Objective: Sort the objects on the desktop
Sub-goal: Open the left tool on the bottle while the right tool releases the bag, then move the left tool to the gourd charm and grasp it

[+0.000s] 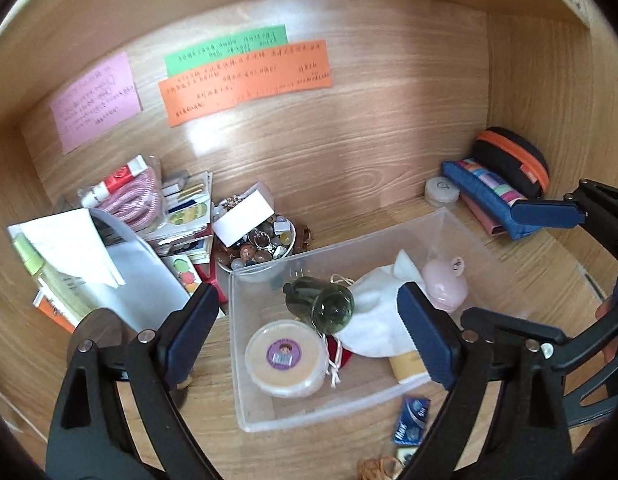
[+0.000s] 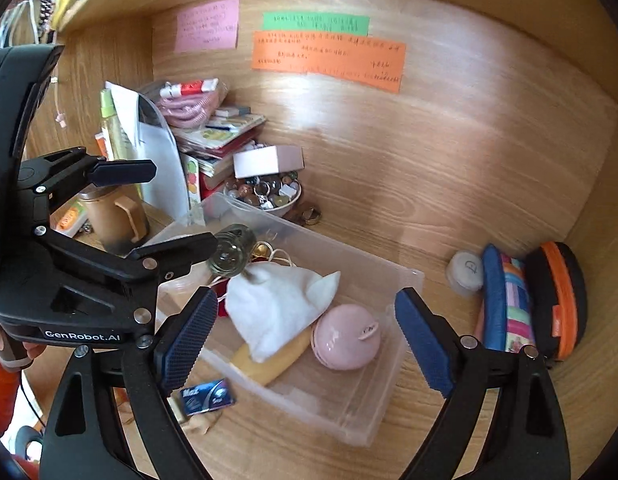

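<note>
Risk: both the left gripper [image 1: 309, 332] and right gripper [image 2: 305, 336] hang wide open and empty above the clear bin [image 1: 449, 220] at frame centre, so a careless descent could tip the green glass bottle [image 1: 325, 304] inside.

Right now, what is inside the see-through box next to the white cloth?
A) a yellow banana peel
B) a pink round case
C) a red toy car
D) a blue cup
B: the pink round case lies in the clear box, right beside the white cloth.
</note>
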Demonstrator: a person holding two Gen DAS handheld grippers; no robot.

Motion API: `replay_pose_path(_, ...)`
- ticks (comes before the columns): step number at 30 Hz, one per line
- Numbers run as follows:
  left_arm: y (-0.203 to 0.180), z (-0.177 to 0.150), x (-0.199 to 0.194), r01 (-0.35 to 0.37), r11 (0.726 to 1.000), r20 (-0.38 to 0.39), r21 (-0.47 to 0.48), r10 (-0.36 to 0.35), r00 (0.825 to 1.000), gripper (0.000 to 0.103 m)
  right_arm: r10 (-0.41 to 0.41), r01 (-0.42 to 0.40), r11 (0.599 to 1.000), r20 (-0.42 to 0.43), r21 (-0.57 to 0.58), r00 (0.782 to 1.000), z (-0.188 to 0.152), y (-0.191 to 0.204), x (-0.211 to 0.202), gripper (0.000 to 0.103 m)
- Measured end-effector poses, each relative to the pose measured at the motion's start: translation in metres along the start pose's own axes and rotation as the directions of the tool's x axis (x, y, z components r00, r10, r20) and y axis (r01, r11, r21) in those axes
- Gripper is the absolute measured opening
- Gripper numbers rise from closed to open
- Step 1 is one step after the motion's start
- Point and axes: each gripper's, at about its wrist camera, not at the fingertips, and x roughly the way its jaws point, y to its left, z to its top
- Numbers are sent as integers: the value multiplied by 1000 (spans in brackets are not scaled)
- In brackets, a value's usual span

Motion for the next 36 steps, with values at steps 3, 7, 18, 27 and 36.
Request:
replay_pose_path(3,-2,-4,-16,-7,1000,18,0,7,1000,96,-8,8,1000,27,-11,1000,-4,5,-18,90)
replay_pose_path(7,-8,-15,-33,-25,1000,30,7,25,999,97,-42,44,998,50,-35,998,-11,13,-36,94)
replay_pose_path(18,-11,-59,-65,-79,997,32,16,78,996,99,-86,89,995,67,-46,994,-51,31,-58,94)
replay_pose_path(27,-6,-103,-60,-16,1000,-39,-11,15,999,99,-58,56,997,26,51,998,-87,23,-58,94)
replay_pose_path(36,-8,-143,-37,73,996,-138,-55,-80,987,83,-19,21,996,-29,84,999,-116,30,-34,93)
